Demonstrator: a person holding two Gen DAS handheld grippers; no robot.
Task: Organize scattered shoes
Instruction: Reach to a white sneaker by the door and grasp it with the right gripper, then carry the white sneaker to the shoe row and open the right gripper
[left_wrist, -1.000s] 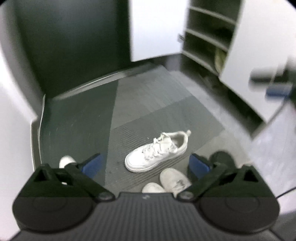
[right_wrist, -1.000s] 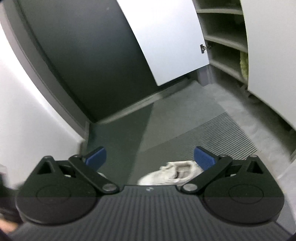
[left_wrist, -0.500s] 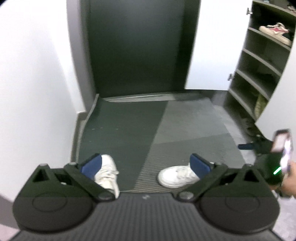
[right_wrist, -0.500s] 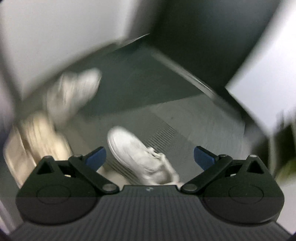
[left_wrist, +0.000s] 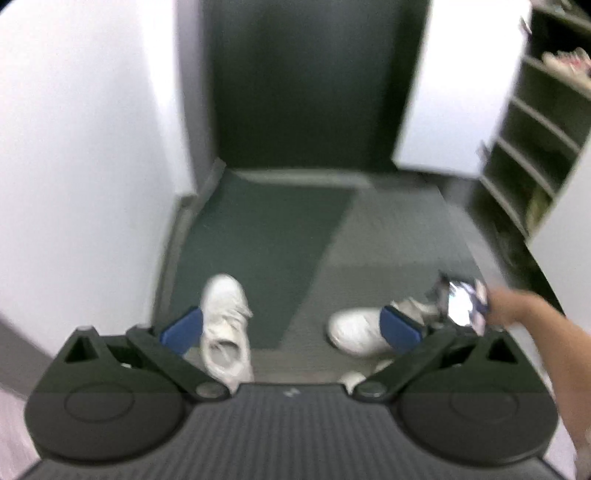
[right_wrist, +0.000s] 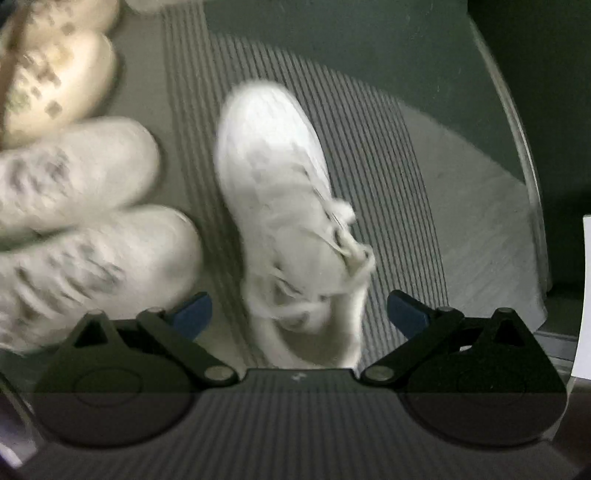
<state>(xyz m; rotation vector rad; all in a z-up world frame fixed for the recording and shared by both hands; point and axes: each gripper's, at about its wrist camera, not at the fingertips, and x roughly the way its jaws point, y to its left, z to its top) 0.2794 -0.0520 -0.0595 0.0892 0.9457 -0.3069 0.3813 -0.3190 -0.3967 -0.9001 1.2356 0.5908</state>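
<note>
In the right wrist view a white lace-up sneaker (right_wrist: 288, 221) lies on the ribbed mat, toe pointing away. Its heel end sits between the fingers of my open right gripper (right_wrist: 299, 314); whether they touch it I cannot tell. The left wrist view shows that sneaker (left_wrist: 358, 330) at the right, with the right gripper (left_wrist: 461, 302) and a forearm (left_wrist: 535, 325) over it. A second white sneaker (left_wrist: 225, 325) lies beside the left blue pad of my open, empty left gripper (left_wrist: 291, 328).
Two greyish-white sneakers (right_wrist: 74, 170) (right_wrist: 96, 266) and a beige shoe (right_wrist: 55, 81) crowd the mat at the left. An open shoe cabinet (left_wrist: 535, 147) with shelves stands at the right, shoes (left_wrist: 565, 62) on an upper shelf. White wall (left_wrist: 92, 147) on the left, dark door (left_wrist: 306, 85) ahead.
My right gripper has dropped close over the white sneaker, which now fills its view. The left view has shifted, and the forearm with the right gripper has come in beside the right sneaker.
</note>
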